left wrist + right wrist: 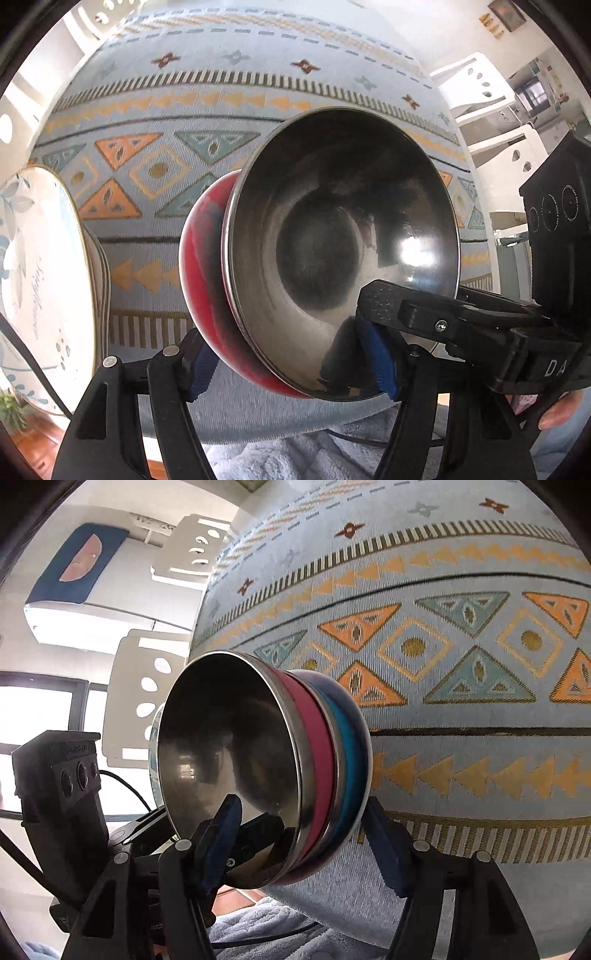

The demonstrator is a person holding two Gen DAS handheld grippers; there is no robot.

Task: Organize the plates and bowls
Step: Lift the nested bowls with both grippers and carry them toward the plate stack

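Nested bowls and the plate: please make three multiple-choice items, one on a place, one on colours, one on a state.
1. In the left wrist view, where does the floral plate lie from the nested bowls?
A. left
B. right
C. inside them
2. The bowls' outer colours are:
A. green, yellow
B. red, blue
C. white, black
3. The nested bowls are:
A. flat, opening up
B. upside down
C. tilted, opening sideways

Key:
1 A, it fills the left edge.
2 B, a red band and a blue band show in the right wrist view.
3 C, the steel inside faces both cameras.
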